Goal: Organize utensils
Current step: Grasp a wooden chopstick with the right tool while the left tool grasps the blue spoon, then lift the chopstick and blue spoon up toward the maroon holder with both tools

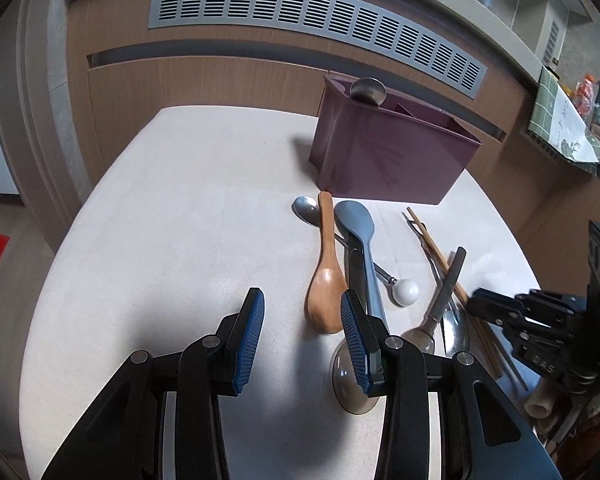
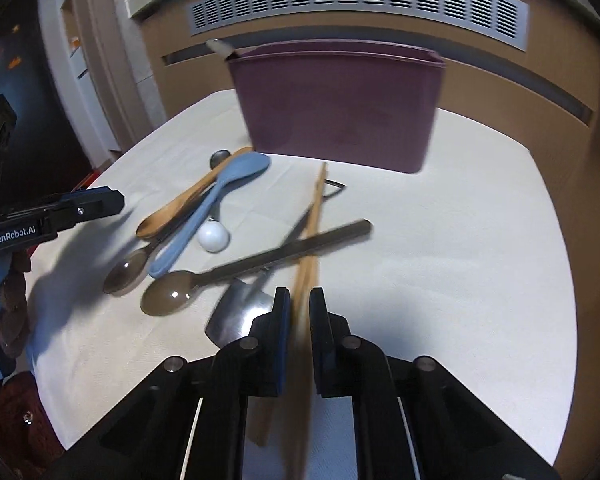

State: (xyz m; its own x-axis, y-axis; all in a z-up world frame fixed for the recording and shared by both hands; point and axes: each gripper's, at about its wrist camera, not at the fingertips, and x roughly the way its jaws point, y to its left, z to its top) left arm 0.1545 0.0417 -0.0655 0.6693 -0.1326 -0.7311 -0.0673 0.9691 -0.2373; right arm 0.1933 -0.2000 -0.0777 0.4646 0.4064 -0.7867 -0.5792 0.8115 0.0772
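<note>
Wooden chopsticks (image 2: 311, 232) lie on the white table (image 2: 460, 260) at the right edge of the utensil pile, running toward twelve o'clock, where the purple holder (image 2: 336, 108) stands. The right gripper (image 2: 299, 308) has its jaws narrowed around the chopsticks' near end, the pads close on either side; whether they press is unclear through the blur. At ten o'clock from it lie a dark-handled spoon (image 2: 220, 280), a blue spoon (image 2: 208, 212), a wooden spoon (image 2: 188, 200) and a white ball (image 2: 213, 236). The left gripper (image 1: 302, 332) hangs wide open over bare cloth, holding nothing, the wooden spoon's bowl just beside its right finger.
</note>
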